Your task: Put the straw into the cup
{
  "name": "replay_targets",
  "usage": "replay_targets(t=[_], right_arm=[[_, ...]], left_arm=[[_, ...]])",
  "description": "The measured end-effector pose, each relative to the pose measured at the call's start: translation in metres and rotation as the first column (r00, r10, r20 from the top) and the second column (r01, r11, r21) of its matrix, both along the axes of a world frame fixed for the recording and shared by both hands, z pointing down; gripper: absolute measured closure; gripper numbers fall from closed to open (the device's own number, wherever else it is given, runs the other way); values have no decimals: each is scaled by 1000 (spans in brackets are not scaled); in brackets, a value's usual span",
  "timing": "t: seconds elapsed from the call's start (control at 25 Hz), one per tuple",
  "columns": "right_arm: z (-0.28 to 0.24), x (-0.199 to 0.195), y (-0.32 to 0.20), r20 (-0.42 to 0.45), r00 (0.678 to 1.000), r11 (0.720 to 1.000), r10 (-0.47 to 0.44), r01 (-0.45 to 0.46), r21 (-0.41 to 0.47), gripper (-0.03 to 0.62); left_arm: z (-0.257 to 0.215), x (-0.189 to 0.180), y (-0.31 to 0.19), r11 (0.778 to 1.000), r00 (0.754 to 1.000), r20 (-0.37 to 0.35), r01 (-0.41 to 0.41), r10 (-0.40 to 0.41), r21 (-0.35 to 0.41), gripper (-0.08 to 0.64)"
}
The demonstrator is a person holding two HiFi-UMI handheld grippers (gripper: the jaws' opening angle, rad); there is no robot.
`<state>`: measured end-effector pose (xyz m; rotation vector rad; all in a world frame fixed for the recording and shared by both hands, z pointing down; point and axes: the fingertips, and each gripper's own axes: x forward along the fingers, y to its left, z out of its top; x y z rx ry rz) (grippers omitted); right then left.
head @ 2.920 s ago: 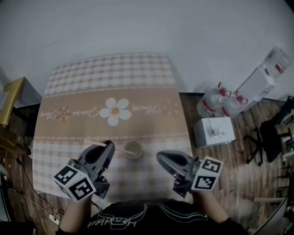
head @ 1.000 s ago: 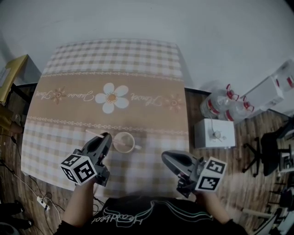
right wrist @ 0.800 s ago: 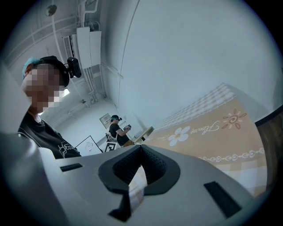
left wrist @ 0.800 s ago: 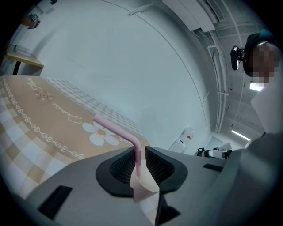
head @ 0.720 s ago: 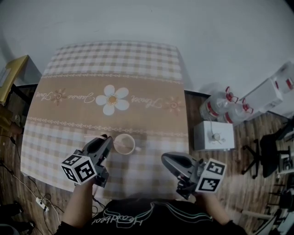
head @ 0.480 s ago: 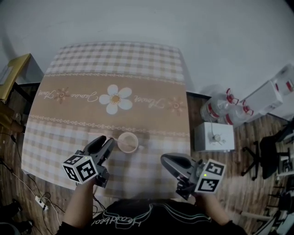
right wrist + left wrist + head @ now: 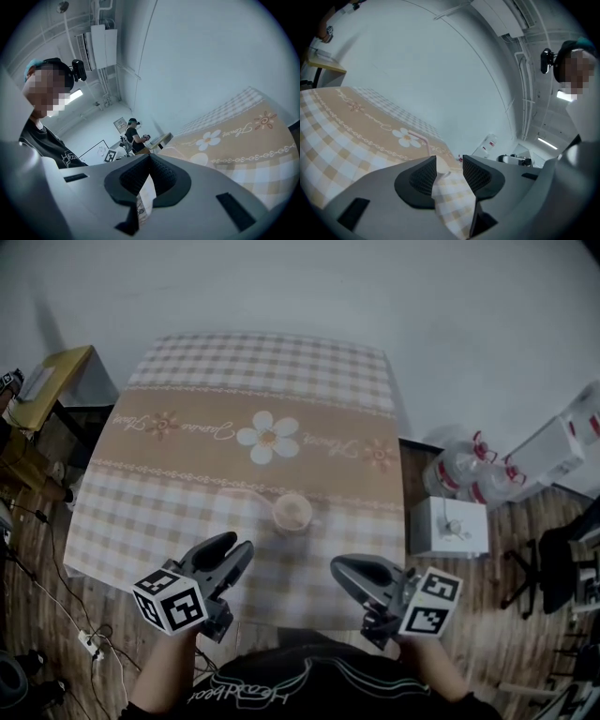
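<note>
On the checked desk [image 7: 169, 512], the straw [image 7: 251, 493] now sits in the cup [image 7: 292, 513]. Your left tongs [image 7: 236, 546] are opening, empty, pulled back; your right tongs [image 7: 339, 568] are clenched on nothing.

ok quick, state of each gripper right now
left gripper: open, jaws opening, nothing between them
right gripper: shut, holding nothing

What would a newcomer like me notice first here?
The beige checked tablecloth with a big white daisy fills the middle, and just nearer the person stands a small pale cup with a pink straw in it. Below, two grey handheld grippers bear black-and-white marker cubes: the left gripper is opening its jaws on nothing, and the right gripper is shut.
</note>
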<state>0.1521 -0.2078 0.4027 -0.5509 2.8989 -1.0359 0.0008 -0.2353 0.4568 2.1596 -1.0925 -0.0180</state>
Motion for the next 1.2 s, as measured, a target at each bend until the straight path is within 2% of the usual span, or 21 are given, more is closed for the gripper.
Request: replay_targets(t=[0.16,0.44,0.68,0.8,0.96,1.2], right_arm=[[-16,-13,27,19,1000,999,-10,9,41,580],[-35,-37,82,46,999,996,-19,15,89,580],[-49,-50,134,56,998,992,-21,14,124,580],[-53,-55,157,69,997,993,-23,14,119,580],[-69,-59,184,140,989,994,-45,30,103,580],[-71,-67,211,71,996,982,-56,42,183,580]], left_arm=[[-40,8,40,997,998,-12,-58,59,59,393],[-95,14,110,977,987,-50,-142,151,158,459],[-115,12,168,967,974,-113,-171,194,187,525],[-118,11,191,961,973,-97,-189,211,202,542],[-121,12,216,950,970,-56,-218,236,226,563],[-126,10,238,942,966,-65,-227,250,248,563]])
